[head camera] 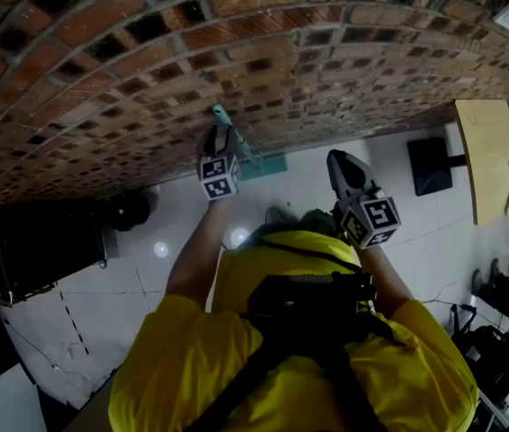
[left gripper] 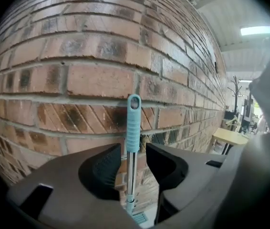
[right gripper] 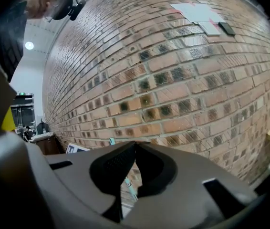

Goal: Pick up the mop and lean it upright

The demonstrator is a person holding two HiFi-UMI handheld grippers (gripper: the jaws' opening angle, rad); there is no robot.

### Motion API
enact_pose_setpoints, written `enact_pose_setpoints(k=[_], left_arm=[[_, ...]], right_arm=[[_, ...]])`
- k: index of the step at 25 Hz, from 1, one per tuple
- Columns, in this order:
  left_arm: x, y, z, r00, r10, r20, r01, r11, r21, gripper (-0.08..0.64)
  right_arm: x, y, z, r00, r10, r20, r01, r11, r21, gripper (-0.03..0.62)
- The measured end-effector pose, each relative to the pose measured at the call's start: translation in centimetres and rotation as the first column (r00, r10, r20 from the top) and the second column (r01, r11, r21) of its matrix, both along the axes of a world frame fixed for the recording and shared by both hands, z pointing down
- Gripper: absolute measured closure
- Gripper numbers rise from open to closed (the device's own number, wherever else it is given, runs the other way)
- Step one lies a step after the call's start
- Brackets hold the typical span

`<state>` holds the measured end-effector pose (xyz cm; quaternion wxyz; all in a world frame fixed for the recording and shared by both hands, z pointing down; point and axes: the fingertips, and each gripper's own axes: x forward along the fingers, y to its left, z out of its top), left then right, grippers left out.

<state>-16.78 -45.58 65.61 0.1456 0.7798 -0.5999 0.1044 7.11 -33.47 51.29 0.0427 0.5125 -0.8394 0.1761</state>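
Against brick wall [left gripper: 77, 46]: mop [left gripper: 133, 123], upright, teal grip uppermost, head on floor [head camera: 308, 178] at wall foot. Left gripper [left gripper: 132, 151], facing wall: I note fingers narrowly apart, straddling mop shaft, no clamp. Right gripper [right gripper: 134, 144], facing wall: I note fingertips closed together, nothing between them.

The mop [left gripper: 133, 128] is seen upright at the centre of the left gripper view, with its top leaned against the brick wall [left gripper: 77, 80]. A teal grip with 1 hanging hole is fitted over a shiny metal shaft. In the head view, the handle is shown at upper centre, and the flat teal mop head [head camera: 263, 166] is seen on the floor just below it.
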Motion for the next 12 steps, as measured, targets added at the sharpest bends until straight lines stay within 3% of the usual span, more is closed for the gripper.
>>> enact_pose_setpoints(k=[4,7,12], left_arm=[[-1.7,5.2,-5.6,0.995,-0.005,-0.099,0.012,0.998,0.064,0.411],[-2.9,9.5,-11.3,0.987,0.002,-0.159,0.017,0.992,0.123,0.48],[-4.6,14.0,-18.1,0.995,-0.001,-0.098,0.024,0.973,0.228,0.549]], right_arm=[[0.7,-0.6,-1.2,1.0,0.021,0.002,-0.021,0.999,0.026,0.584],[0.9,-1.0,-1.6,1.0,0.025,0.005,-0.025,0.999,0.035,0.584],[-0.5,-1.0,-2.7,0.999,-0.024,0.041,0.021,0.996,0.092,0.588]])
